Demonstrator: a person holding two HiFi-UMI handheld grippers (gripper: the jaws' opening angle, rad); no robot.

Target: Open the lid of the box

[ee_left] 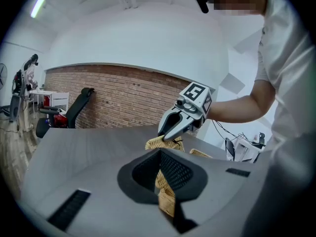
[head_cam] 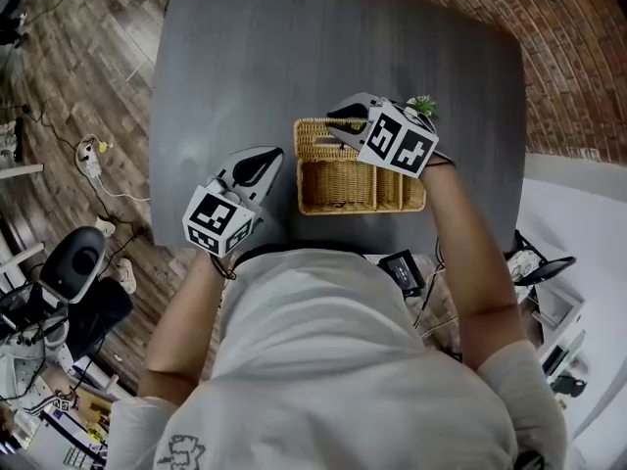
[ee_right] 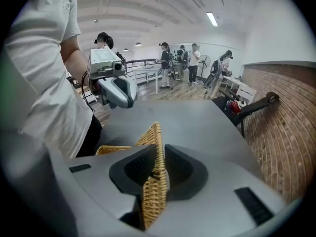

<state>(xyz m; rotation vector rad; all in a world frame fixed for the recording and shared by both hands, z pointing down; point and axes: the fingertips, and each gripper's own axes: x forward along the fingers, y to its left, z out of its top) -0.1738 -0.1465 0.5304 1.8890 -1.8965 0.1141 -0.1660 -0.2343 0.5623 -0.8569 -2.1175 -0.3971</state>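
A wicker box (head_cam: pixel 353 208) sits on the dark grey table (head_cam: pixel 245 76), its inside showing with dividers. Its lid (head_cam: pixel 313 145) is lifted at the box's far left. My right gripper (head_cam: pixel 341 125) is shut on the lid's edge, and in the right gripper view the lid (ee_right: pixel 154 181) stands on edge between the pads. From the left gripper view, the right gripper (ee_left: pixel 165 135) pinches the lid (ee_left: pixel 157 143). My left gripper (head_cam: pixel 274 157) hovers just left of the box with its tips together; a strip of wicker (ee_left: pixel 167 196) shows in the slit behind them.
A small green plant (head_cam: pixel 423 104) stands behind the right gripper near the table's far right. A black device (head_cam: pixel 400 267) lies at the near edge. A brick wall (head_cam: pixel 568 57) runs on the right, and an office chair (head_cam: pixel 73 262) stands at the left. People (ee_right: pixel 192 58) stand far off.
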